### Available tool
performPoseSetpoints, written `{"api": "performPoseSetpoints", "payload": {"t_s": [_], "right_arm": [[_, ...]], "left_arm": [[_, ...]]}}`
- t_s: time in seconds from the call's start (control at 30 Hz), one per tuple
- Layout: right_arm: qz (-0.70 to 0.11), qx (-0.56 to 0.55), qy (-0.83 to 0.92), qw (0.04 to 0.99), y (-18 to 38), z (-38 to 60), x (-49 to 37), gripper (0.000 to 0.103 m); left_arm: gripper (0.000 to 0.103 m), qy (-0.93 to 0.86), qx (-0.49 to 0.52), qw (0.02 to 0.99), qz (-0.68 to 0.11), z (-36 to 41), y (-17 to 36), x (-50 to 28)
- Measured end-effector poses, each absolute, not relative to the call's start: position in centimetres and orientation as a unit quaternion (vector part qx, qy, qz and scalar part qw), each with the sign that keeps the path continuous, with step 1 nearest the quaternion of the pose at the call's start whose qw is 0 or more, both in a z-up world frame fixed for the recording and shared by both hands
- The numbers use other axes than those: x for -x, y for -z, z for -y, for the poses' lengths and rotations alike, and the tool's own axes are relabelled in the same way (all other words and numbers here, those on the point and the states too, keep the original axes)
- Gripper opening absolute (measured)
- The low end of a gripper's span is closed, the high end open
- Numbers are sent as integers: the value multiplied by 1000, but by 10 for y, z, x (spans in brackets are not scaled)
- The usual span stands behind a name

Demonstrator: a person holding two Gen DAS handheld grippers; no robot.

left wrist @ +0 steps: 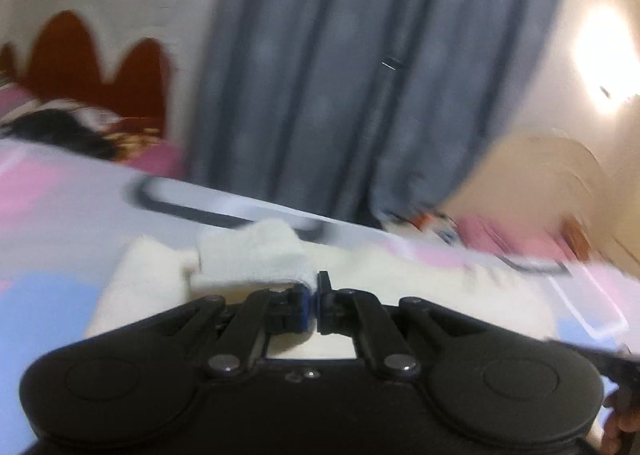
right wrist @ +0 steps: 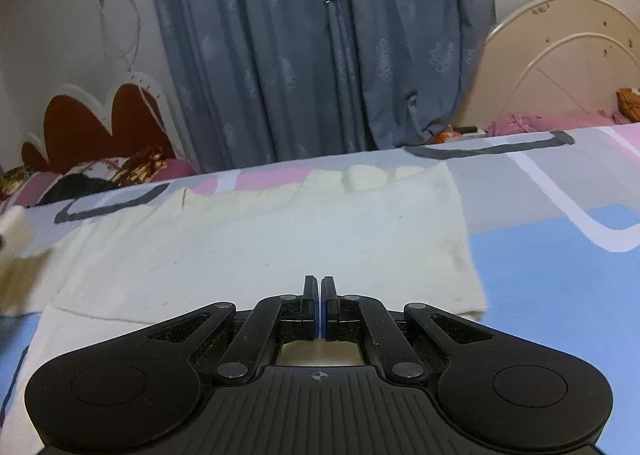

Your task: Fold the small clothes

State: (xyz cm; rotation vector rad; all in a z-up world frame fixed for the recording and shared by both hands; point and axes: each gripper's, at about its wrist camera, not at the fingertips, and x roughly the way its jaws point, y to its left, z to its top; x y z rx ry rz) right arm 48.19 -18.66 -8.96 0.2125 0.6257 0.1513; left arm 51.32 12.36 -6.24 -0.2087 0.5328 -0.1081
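Cream knit garment [right wrist: 280, 239] is lying spread out flat on the bed [right wrist: 560, 255], on a bedsheet with blue, pink, grey and white blocks. From the right wrist view it covers most of the middle, with a ribbed edge along the far side and one straight side edge on the right.

Right gripper [right wrist: 320, 295] sits low over the near edge of the cloth, jaws fully closed against each other, nothing between them as far as I can see.

Left wrist view is pretty blurry and tilted. Left gripper [left wrist: 314, 295] has its jaws pressed together too, and a folded-up flap of the same cream garment [left wrist: 248, 255] bunches up right at its left finger. It looks pinched in there, but the blur makes it hard to be totally sure. That raised bit also peeks in at the far left edge of the right wrist view.

Behind the bed hangs a grey-blue curtain [right wrist: 320, 47], with a cream headboard [right wrist: 560, 55] off to the right and a red scalloped one [right wrist: 100, 119] on the left.
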Motion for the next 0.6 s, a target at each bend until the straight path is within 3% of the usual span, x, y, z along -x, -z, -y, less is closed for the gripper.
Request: {"api": "performPoseSetpoints", "payload": {"t_s": [0.2,0.23,0.37,0.4,0.47,0.6], "right_arm": [[-306,-118,-74,942,84,205,-477,0],[-305,-123,-76,941,83,208,-476,0],[-306,-148,-83,937,82,213,-475,2],[-307,-149,-84,936,82,212,-475,9],[-290,-156,-93,940,79,209,-471,81],[-275,-159,-147,937,74,189,-468,80]], "left_arm": [[6,119,32,939,-322,-20,100,-527],[24,126,26,934,-333,-16,110,-532],[69,140,2,934,-329,-3,126,-513],[80,137,6,938,-317,-7,123,-504],[78,119,9,947,-297,-18,115,-488],[71,50,34,957,-285,-58,109,-462]]}}
